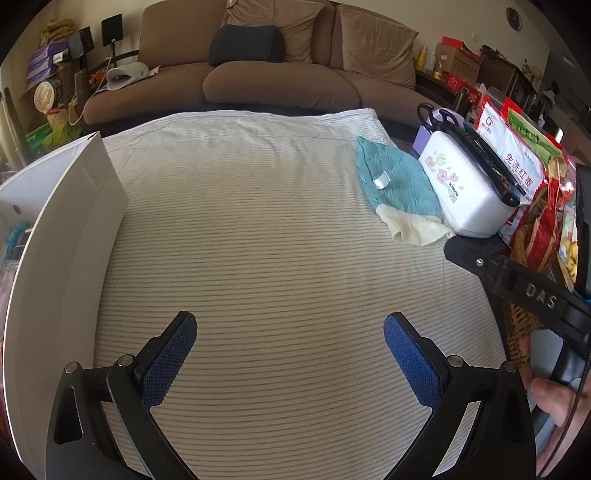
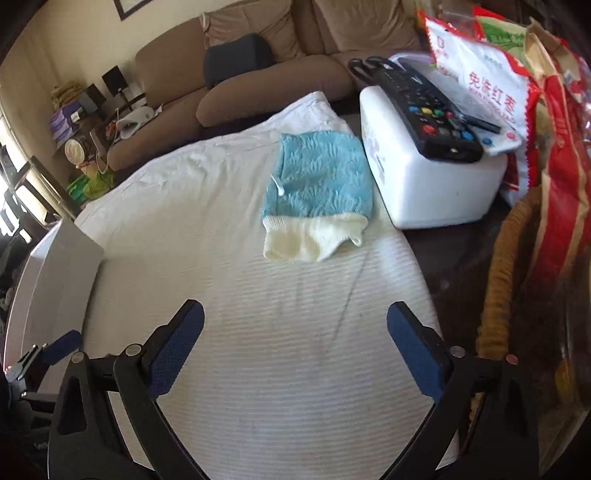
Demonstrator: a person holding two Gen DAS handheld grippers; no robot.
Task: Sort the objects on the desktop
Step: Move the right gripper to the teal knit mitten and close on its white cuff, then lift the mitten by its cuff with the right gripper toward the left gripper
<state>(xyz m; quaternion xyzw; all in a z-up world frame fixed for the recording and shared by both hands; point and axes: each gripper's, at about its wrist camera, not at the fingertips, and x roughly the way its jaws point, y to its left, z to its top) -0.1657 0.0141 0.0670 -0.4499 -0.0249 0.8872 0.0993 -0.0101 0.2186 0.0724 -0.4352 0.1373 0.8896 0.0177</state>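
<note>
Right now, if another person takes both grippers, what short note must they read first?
Left gripper: open, nothing between its fingers, over the striped cloth.
Right gripper: open, holds nothing.
Blue-and-cream sock: flat on the cloth, beside the white box; a black remote control lies on that box.
White bin: at the cloth's left edge.
Done: nothing visible. Left: the sock is not picked up.

A brown sofa [image 1: 280, 74] fills the twelve o'clock side, with a dark cushion [image 1: 246, 45] propped on its seat. At ten o'clock, small black speakers [image 1: 110, 29] stand among stacked boxes [image 1: 46, 61]. Up at one o'clock a round wall clock [image 1: 513, 18] hangs above cardboard cartons [image 1: 458, 61].
</note>
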